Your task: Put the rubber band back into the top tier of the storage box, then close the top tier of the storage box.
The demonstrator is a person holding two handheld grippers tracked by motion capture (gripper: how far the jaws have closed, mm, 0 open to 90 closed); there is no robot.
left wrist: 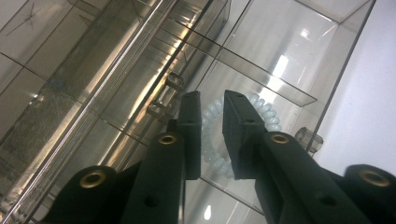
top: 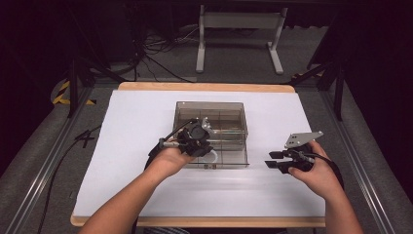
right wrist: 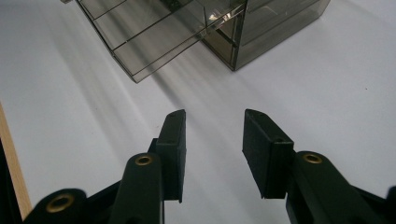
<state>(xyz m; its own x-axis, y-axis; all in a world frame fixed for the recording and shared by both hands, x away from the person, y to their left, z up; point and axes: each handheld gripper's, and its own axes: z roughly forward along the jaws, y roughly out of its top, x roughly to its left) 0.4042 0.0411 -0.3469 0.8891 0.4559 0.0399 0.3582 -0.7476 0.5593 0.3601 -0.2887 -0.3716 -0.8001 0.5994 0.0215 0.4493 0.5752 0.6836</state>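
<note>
One bead bracelet (left wrist: 219,140), one drawer box (top: 211,113)

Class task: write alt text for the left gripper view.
Two black jaws of the left gripper stand slightly apart around a pale beaded bracelet, which lies in a compartment of a clear smoky plastic drawer box on a white tabletop.
</note>
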